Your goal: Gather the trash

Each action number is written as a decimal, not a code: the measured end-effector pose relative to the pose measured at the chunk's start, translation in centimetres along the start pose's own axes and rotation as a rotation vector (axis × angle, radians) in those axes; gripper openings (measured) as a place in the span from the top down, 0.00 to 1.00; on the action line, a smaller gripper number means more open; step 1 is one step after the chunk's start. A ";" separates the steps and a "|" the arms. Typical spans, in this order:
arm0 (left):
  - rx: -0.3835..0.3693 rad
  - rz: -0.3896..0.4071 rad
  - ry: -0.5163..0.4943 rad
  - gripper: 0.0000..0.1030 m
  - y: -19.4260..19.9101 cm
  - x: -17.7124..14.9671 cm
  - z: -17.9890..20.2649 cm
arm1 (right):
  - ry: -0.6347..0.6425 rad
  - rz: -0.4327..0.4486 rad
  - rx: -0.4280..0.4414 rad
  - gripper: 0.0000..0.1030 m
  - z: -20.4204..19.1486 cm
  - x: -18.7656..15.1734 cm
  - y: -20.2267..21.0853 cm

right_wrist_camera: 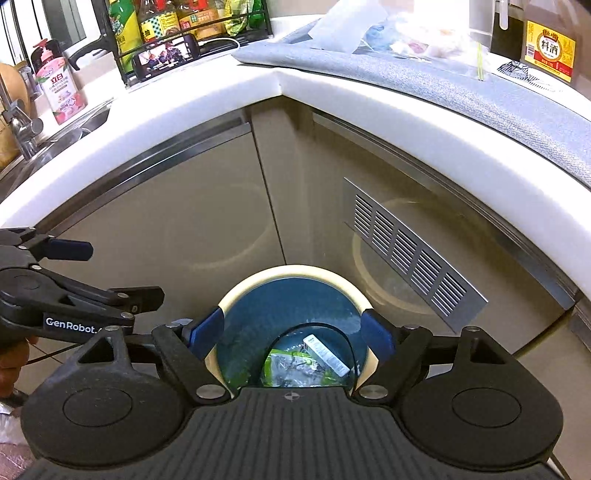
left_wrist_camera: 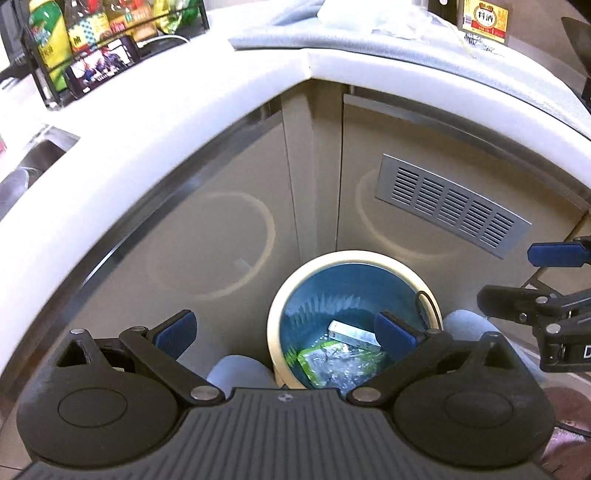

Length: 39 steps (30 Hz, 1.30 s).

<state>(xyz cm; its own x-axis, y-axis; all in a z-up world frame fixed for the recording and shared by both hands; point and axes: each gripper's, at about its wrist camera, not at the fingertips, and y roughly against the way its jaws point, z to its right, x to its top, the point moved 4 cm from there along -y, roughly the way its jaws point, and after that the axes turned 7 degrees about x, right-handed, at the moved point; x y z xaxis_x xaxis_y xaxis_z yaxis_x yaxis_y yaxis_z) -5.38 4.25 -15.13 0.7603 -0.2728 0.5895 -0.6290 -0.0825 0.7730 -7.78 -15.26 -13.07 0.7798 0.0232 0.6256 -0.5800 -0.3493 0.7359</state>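
Observation:
A round bin (left_wrist_camera: 291, 284) with a cream rim and blue liner stands on the floor in the cabinet corner; it also shows in the right wrist view (right_wrist_camera: 291, 273). Inside lie a green and silver wrapper (left_wrist_camera: 332, 363) (right_wrist_camera: 291, 367) and a small white box (left_wrist_camera: 352, 334) (right_wrist_camera: 325, 354). My left gripper (left_wrist_camera: 284, 332) is open and empty, above the bin's left side. My right gripper (right_wrist_camera: 293, 332) is open and empty, directly over the bin; it shows at the right edge of the left wrist view (left_wrist_camera: 517, 277). More wrappers (right_wrist_camera: 388, 33) lie on the counter's grey mat.
The white countertop (right_wrist_camera: 184, 118) curves around above beige cabinet doors (right_wrist_camera: 177, 229) with a metal vent (right_wrist_camera: 410, 254). A rack of bottles (right_wrist_camera: 177, 22), a phone (right_wrist_camera: 166, 55), a soap bottle (right_wrist_camera: 59, 81), a sink (right_wrist_camera: 55, 136) and a sauce bottle (right_wrist_camera: 550, 48) are on top.

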 end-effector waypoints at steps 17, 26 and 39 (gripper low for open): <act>0.016 0.037 0.006 0.00 1.5 -0.1 -0.3 | 0.013 0.024 -0.003 0.18 -0.8 -0.6 1.4; 0.013 0.032 -0.005 0.00 1.3 0.0 -0.1 | 0.012 0.015 -0.003 0.18 -1.0 -0.7 1.0; 0.009 0.028 -0.007 0.00 1.0 -0.1 -0.1 | -0.001 0.004 -0.003 0.18 -0.9 -0.8 0.6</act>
<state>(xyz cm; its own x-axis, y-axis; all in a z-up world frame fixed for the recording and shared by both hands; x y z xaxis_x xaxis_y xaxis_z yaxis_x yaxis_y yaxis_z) -6.09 4.27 -14.37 0.7412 -0.2814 0.6094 -0.6516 -0.0834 0.7540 -8.97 -14.60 -12.90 0.7774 0.0211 0.6286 -0.5842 -0.3461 0.7341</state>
